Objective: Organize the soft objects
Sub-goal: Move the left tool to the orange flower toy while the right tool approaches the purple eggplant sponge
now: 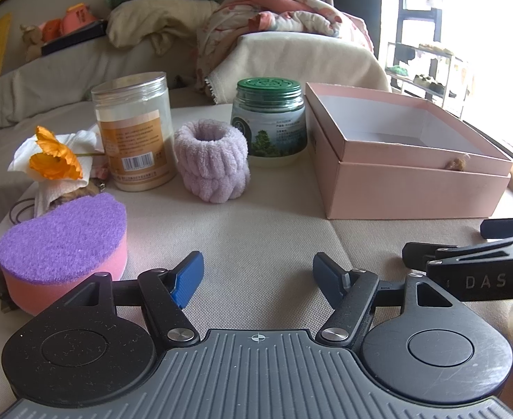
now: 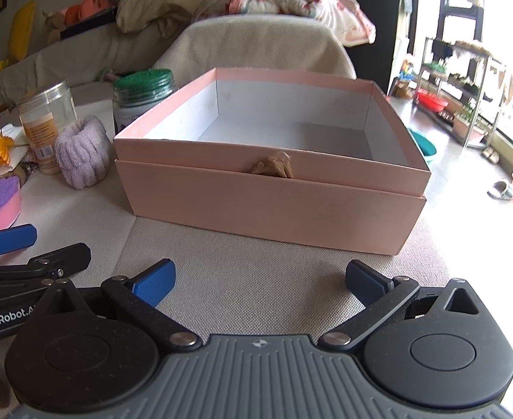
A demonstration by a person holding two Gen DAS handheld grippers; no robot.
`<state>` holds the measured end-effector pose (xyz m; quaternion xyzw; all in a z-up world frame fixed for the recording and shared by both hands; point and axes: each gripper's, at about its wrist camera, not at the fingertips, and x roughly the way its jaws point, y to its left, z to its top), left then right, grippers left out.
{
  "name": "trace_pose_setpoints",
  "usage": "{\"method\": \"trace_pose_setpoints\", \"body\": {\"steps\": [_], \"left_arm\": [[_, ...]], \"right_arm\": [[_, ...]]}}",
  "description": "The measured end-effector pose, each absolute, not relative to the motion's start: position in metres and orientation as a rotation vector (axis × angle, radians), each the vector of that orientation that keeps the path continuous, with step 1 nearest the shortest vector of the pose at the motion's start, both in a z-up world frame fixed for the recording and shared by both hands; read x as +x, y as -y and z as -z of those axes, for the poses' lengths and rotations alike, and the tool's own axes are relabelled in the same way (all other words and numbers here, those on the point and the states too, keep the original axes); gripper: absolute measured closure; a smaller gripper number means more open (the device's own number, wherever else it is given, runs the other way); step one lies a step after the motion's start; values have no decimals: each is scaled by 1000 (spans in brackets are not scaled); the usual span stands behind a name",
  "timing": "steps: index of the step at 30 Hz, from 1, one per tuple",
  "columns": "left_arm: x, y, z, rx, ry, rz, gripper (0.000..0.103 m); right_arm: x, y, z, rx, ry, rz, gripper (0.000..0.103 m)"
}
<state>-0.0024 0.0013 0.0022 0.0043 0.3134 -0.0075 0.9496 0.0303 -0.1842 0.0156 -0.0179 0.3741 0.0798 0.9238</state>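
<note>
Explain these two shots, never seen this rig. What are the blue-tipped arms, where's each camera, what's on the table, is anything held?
Each picture comes from a fisheye camera on a handheld two-finger gripper, looking out along its fingers. The left view shows the left gripper, the right view the right gripper. Both are open and hold nothing. Each gripper also shows at the edge of the other's view. On the cloth-covered table lie a sponge, a lilac terry band, an orange flower on tissue, a clear jar, a green-lidded jar and an open pink box. The box looks empty inside.
</note>
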Motion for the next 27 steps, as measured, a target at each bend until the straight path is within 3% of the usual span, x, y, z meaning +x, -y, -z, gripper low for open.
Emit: {"method": "trace_pose_setpoints", "body": {"steps": [5, 15, 21, 27], "left_arm": [[-3, -7, -8, -5, -637, 73, 46], [-32, -64, -48, -220, -581, 331, 47], [-46, -138, -67, -187, -448, 98, 49], [-23, -164, -42, -193, -649, 69, 49]], "right_arm": [[33, 182, -19, -34, -815, -141, 0], [27, 182, -18, -28, -791, -122, 0], [27, 180, -17, -26, -789, -119, 0], [27, 181, -18, -26, -789, -118, 0]]}}
